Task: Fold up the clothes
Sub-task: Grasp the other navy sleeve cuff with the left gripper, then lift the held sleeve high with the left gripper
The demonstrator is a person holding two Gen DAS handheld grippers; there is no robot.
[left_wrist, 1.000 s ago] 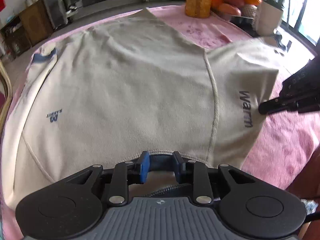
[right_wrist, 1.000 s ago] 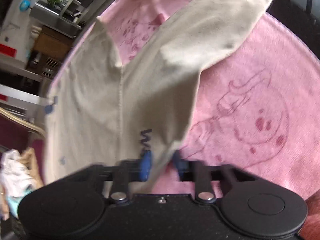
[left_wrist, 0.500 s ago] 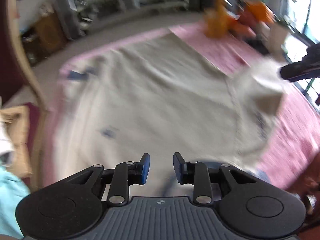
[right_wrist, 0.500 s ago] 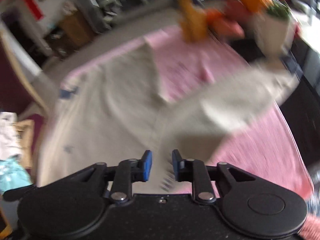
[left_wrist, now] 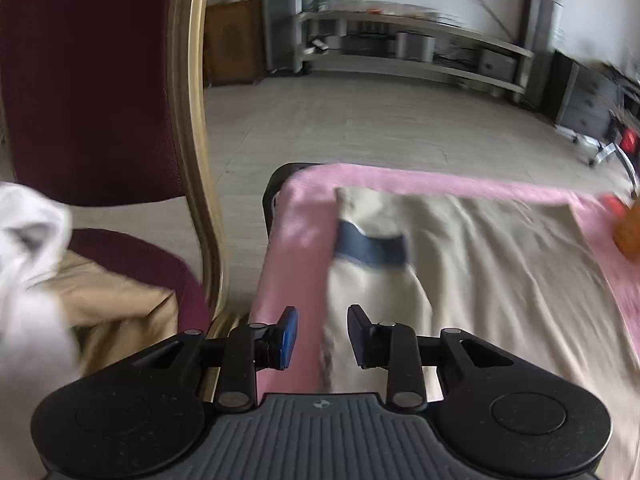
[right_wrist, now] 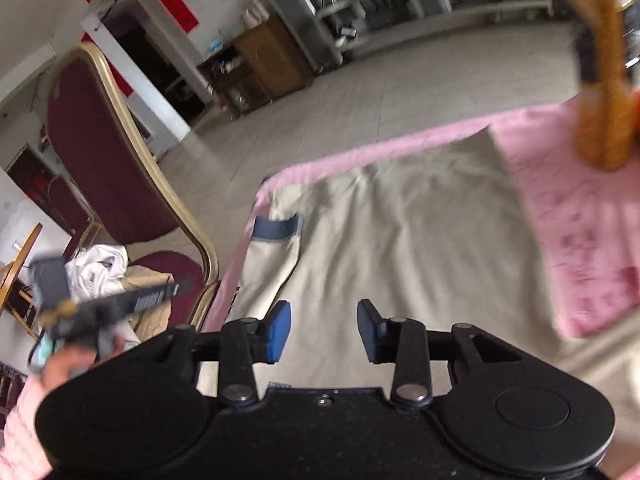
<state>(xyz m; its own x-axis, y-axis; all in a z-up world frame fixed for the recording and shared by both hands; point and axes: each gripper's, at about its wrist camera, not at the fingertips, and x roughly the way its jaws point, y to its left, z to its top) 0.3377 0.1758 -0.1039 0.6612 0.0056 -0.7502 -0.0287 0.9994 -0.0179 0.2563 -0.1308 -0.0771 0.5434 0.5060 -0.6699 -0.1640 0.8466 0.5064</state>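
A beige long-sleeved shirt (left_wrist: 500, 264) lies spread on a pink cloth-covered table (left_wrist: 304, 200). Its left sleeve with a blue cuff band (left_wrist: 370, 248) lies folded along the table's left edge. It also shows in the right wrist view (right_wrist: 400, 232), with the cuff (right_wrist: 277, 227) at left. My left gripper (left_wrist: 322, 336) is open and empty above the sleeve near the table's left edge. My right gripper (right_wrist: 323, 330) is open and empty above the shirt body. The left gripper also shows in the right wrist view (right_wrist: 176, 290), at the left.
A maroon chair with a gold frame (left_wrist: 192, 120) stands left of the table, with white and tan clothes (left_wrist: 100, 300) piled on its seat. An orange-yellow object (right_wrist: 604, 80) stands at the table's far right. Floor and shelving lie beyond.
Both grippers let go of the shirt, opened, and swung left toward the cuffed sleeve. The right sleeve is out of view now.
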